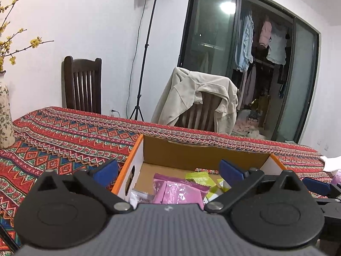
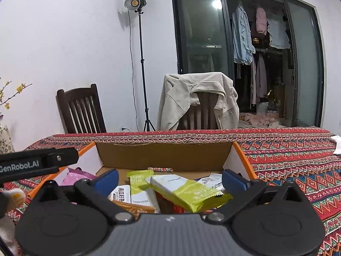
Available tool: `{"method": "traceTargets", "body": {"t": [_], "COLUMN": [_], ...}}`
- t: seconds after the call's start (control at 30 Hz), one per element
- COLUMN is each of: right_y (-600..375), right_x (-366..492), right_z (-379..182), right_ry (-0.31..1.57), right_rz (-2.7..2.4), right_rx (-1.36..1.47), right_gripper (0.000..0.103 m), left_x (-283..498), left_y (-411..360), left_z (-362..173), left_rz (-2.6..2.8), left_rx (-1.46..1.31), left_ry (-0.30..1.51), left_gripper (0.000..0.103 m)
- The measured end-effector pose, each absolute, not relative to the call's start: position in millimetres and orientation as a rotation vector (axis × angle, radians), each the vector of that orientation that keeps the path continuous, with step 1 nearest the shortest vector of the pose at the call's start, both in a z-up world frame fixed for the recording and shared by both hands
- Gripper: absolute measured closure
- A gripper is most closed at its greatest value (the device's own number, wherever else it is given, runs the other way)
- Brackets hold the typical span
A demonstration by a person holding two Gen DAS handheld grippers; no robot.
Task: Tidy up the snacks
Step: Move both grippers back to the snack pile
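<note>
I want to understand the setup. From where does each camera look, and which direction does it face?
Left wrist: sits on the left gripper, open, facing the cardboard box with pink packets; the right gripper's tip shows at the right edge.
Right wrist: sits on the right gripper, open, over green packets; the left gripper's arm shows on the left.
Shared: box, draped jacket, lamp stand.
</note>
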State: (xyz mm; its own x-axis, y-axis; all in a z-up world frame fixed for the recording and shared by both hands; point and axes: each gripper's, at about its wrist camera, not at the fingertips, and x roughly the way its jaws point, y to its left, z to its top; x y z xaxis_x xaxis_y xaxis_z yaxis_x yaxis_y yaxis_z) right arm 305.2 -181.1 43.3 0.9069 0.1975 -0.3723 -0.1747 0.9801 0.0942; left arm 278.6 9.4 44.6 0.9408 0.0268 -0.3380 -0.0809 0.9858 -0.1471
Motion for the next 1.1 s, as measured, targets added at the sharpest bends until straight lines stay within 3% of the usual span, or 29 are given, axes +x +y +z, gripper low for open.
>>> {"method": "traceTargets", "body": {"t": [0.6, 1.1], "right_y": [-202, -222], "right_x": [258, 183], "right_z": [85, 56], "right_ry": [0.373, 0.492], "right_rz": [0.244, 0.283], "right_rx": [0.074, -0.050], "right_gripper": [0.000, 0.000], "left_x": [229, 156], "left_y": [8, 3], "left_z": [86, 49], "left_rz": [0.060, 0.029], "left_rx": [-0.128, -0.073], "left_ry": [0.285, 0.402], "left_gripper": [0.000, 0.000]}}
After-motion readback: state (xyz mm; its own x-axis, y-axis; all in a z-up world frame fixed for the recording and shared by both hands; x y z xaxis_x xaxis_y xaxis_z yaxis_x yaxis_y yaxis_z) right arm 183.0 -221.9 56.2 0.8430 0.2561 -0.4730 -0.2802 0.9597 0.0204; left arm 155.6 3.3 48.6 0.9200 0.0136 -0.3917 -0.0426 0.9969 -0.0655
